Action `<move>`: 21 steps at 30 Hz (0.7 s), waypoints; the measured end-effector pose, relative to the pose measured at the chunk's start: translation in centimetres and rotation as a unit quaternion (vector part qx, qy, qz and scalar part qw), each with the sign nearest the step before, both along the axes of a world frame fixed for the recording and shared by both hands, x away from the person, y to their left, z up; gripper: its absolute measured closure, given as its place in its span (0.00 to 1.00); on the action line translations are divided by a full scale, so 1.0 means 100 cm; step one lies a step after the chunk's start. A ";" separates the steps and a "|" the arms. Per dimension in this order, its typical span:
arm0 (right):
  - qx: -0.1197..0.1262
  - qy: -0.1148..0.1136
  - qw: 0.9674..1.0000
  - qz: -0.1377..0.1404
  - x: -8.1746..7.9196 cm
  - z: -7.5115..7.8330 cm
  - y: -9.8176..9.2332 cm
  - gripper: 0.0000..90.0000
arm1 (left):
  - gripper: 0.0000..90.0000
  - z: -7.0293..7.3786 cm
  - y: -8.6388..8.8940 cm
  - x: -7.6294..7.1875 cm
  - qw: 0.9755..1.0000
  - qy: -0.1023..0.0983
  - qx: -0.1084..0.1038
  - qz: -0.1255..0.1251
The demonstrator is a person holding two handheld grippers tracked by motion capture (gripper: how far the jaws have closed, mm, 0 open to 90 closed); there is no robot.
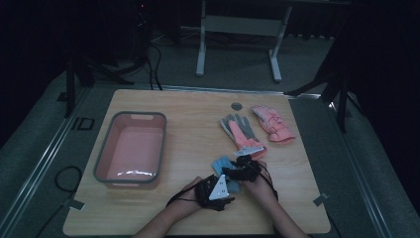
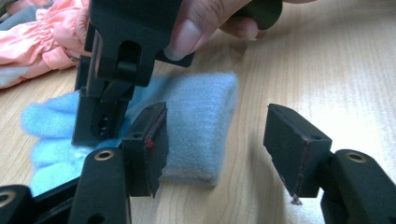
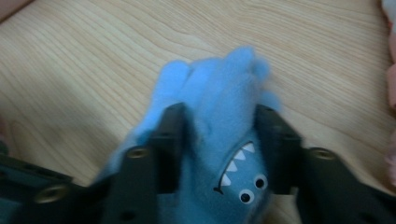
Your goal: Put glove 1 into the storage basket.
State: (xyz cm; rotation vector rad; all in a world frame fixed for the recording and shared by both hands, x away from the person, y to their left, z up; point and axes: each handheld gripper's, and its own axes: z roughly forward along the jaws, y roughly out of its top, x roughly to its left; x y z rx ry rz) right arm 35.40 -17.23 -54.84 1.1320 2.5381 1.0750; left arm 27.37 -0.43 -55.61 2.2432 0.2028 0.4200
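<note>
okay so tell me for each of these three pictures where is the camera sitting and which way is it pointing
High view: above the person's side, looking forward and down on the wooden table; both forearms and the left gripper and right gripper show.
Left gripper view: rides the left gripper, looking level across the tabletop past its two jaws at the fluffy light-blue glove; the right gripper and a thumb show.
Right gripper view: rides the right gripper, looking down; its jaws flank the glove.
Shared: all three show the blue glove.

fuzzy blue fleece glove (image 2: 196, 126); matt wood-grain table (image 2: 327, 70)
</note>
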 end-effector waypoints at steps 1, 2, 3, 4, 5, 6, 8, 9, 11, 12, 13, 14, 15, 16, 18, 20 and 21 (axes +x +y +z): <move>0.004 0.002 1.000 0.005 0.000 0.000 0.000 0.75 | 0.45 0.000 0.000 0.000 1.000 0.001 0.001 -0.001; 0.011 0.009 1.000 0.009 0.000 -0.001 0.000 0.78 | 0.46 0.000 0.000 0.000 1.000 -0.002 0.003 -0.001; 0.013 0.010 1.000 0.009 0.000 -0.001 0.000 0.80 | 0.46 -0.001 -0.001 0.000 1.000 -0.005 0.007 0.000; 0.018 0.015 1.000 0.009 0.001 -0.001 -0.001 0.82 | 0.47 -0.001 -0.001 0.000 1.000 -0.006 0.009 -0.001; 0.018 0.015 1.000 0.009 0.001 -0.001 -0.001 0.82 | 0.48 -0.001 -0.001 0.000 1.000 -0.006 0.009 -0.001; 0.023 0.019 1.000 0.008 0.001 -0.002 -0.001 0.83 | 0.48 -0.003 -0.001 0.000 1.000 -0.022 0.021 -0.004; 0.034 0.024 0.999 0.009 0.003 -0.003 -0.004 0.84 | 0.50 -0.004 -0.002 0.000 0.999 -0.027 0.028 -0.004; 0.035 0.026 0.999 0.009 0.003 -0.003 -0.004 0.84 | 0.51 -0.004 -0.002 0.000 0.999 -0.026 0.028 -0.005; 0.035 0.025 0.999 0.009 0.003 -0.003 -0.004 0.84 | 0.54 -0.004 -0.003 0.002 0.999 -0.027 0.033 0.000; 0.034 0.024 0.999 0.009 0.003 -0.003 -0.004 0.84 | 0.57 -0.004 -0.003 0.002 0.999 -0.030 0.037 0.002; 0.034 0.024 0.999 0.009 0.003 -0.003 -0.003 0.84 | 0.62 -0.004 -0.003 0.003 0.998 -0.035 0.041 0.008; 0.032 0.024 0.999 0.009 0.003 -0.002 -0.003 0.85 | 0.67 -0.003 -0.004 0.005 0.998 -0.033 0.043 0.012; 0.031 0.023 0.999 0.009 0.003 -0.002 -0.003 0.85 | 0.73 -0.001 -0.003 0.008 0.999 -0.024 0.037 0.017; 0.031 0.023 0.999 0.007 0.002 -0.002 -0.002 0.86 | 0.78 0.001 -0.003 0.010 0.999 -0.011 0.032 0.020; 0.030 0.028 0.999 0.007 0.003 -0.002 -0.002 0.87 | 0.82 0.004 -0.002 0.014 0.999 0.009 0.027 0.020; 0.033 0.037 0.999 0.008 0.004 -0.001 -0.002 0.87 | 0.84 0.007 -0.001 0.017 0.999 0.024 0.026 0.020; 0.036 0.043 0.998 0.009 0.006 0.000 -0.002 0.88 | 0.84 0.009 0.000 0.018 0.999 0.025 0.027 0.020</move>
